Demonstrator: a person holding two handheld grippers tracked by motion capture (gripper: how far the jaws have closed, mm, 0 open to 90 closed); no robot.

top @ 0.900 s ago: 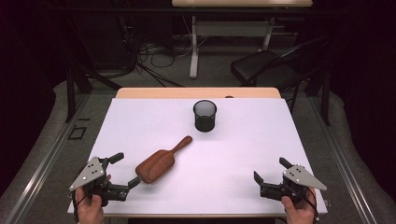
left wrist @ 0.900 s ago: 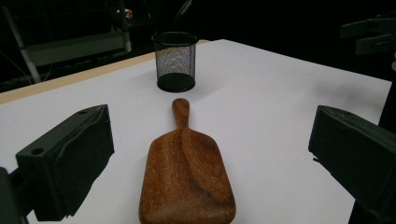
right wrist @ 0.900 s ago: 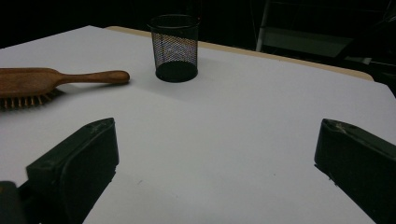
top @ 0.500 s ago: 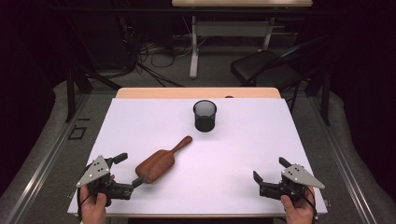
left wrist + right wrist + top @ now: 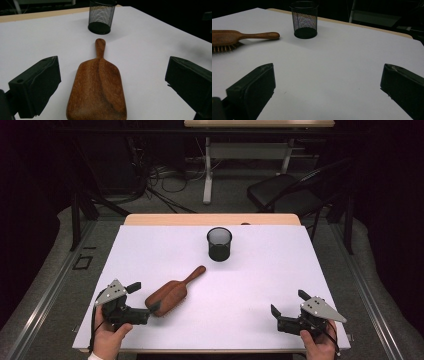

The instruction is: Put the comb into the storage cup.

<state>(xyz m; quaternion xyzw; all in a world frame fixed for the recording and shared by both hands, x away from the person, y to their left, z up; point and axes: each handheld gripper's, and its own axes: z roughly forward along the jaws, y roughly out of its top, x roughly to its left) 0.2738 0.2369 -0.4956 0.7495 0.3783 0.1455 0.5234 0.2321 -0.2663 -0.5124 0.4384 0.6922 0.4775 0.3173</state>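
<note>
My left gripper (image 5: 142,300) sits low at the near left of the white table (image 5: 260,285), its jaws spread wide and gripping nothing. The wooden brush (image 5: 172,292) lies flat on the table, back up and bristles down, its broad head toward me and its handle pointing away toward the mesh cup (image 5: 219,244). From above, the head's near end lies between my left jaws, one jaw above it on the far side and the other just at its near edge. In the left gripper view the brush (image 5: 97,87) runs straight up the middle between my two black jaws, with bare table on either side of it, so neither jaw touches the wood. The cup (image 5: 102,16) stands upright beyond the handle tip, a little apart from it.

My right gripper (image 5: 287,312) rests at the near right of the table, well apart from the brush, jaws also wide and empty. In the right gripper view there is bare table between them; the brush (image 5: 237,37) lies far off to the left with its bristles showing under the head, and the cup (image 5: 305,20) stands just past the end of its handle.
</note>
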